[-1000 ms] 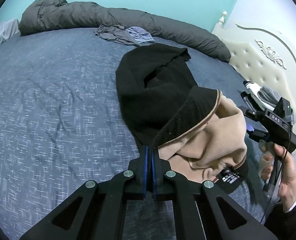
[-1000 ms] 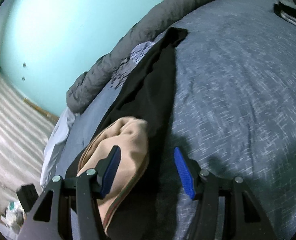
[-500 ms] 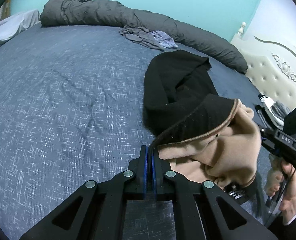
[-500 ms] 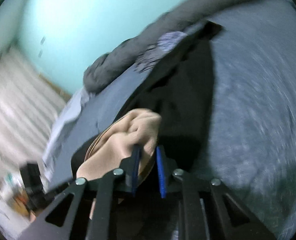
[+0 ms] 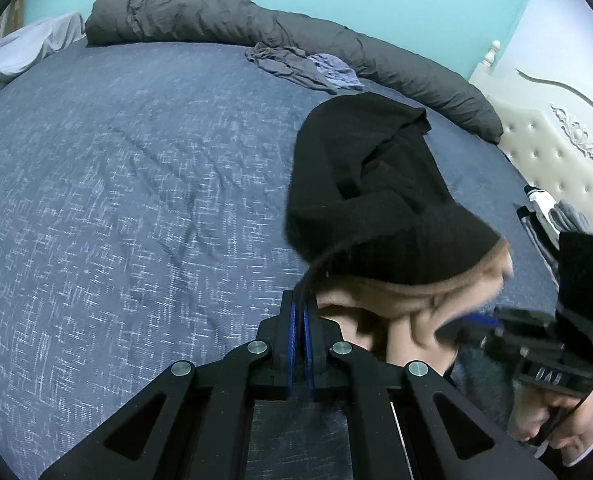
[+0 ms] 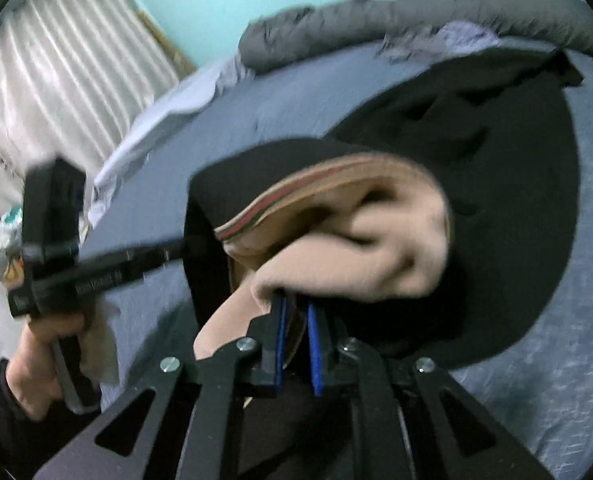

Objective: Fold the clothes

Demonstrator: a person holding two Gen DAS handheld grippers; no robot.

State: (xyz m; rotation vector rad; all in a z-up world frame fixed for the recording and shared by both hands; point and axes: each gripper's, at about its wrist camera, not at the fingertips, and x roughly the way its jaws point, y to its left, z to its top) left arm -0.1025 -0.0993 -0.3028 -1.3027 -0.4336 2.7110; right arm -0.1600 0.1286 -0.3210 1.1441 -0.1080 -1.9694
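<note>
Setting: bedroom with a turquoise wall; a blue-grey bedspread (image 5: 136, 200) covers the bed, a rolled grey duvet (image 5: 296, 36) lies along its far edge, and a padded headboard (image 5: 556, 152) stands at right.
Task garment: black garment with tan lining (image 5: 376, 184), lying on the right half of the bedspread, its near end lifted and bunched.
Other clothes: small crumpled grey-blue pile (image 5: 308, 66), far side, just in front of the duvet.
Left gripper (image 5: 300, 320): pads pressed together on the garment's dark near-left edge.
Right gripper (image 6: 296, 320): fingers clamped on a thick fold of tan lining; this view is motion-blurred.
Person: a hand (image 6: 44, 356) holds the left tool's handle.
Handling (judgement): soft, thick, limp fleece; light but bulky; it will sag between the two holds and cling to itself rather than slide.
Where to hold (judgement): at hem corners or the striped rib edge (image 6: 280, 200), taking few layers, so the fold lies flat.
</note>
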